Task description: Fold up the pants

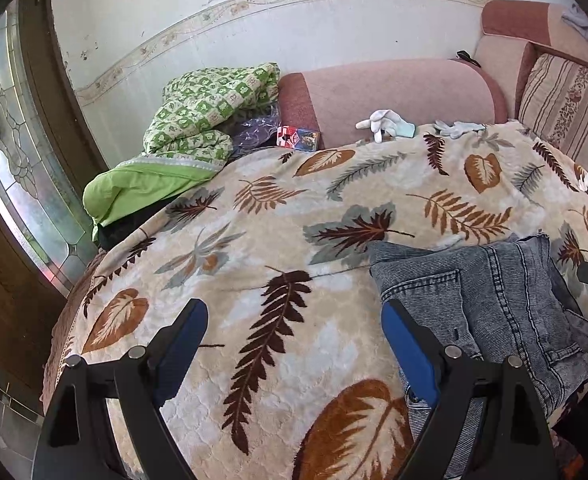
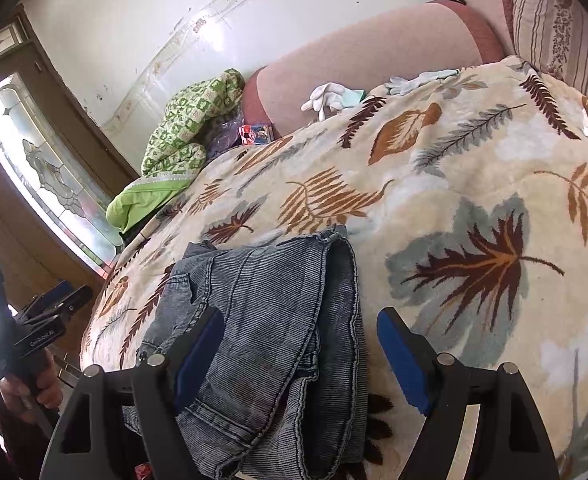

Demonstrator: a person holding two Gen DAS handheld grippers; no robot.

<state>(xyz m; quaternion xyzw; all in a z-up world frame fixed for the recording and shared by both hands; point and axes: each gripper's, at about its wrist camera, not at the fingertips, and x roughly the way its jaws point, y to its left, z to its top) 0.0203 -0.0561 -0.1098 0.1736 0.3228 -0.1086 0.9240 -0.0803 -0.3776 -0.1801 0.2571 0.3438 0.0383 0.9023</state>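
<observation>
Grey-blue denim pants (image 1: 493, 300) lie folded in a compact stack on a leaf-patterned blanket (image 1: 254, 240) near the bed's front edge. In the right wrist view the pants (image 2: 278, 320) sit directly below and ahead of my fingers. My left gripper (image 1: 294, 328) is open and empty, hovering over bare blanket to the left of the pants. My right gripper (image 2: 299, 332) is open and empty above the stack, its left finger over the denim. The left gripper (image 2: 54, 304) also shows at the far left of the right wrist view.
A green checked quilt (image 1: 206, 120) is piled at the back left. White gloves (image 1: 389, 124) lie by a pink bolster (image 1: 393, 92). A small colourful box (image 1: 297, 136) sits near the quilt. A striped pillow (image 1: 569, 108) is at the right. A glass door (image 1: 18, 160) stands at left.
</observation>
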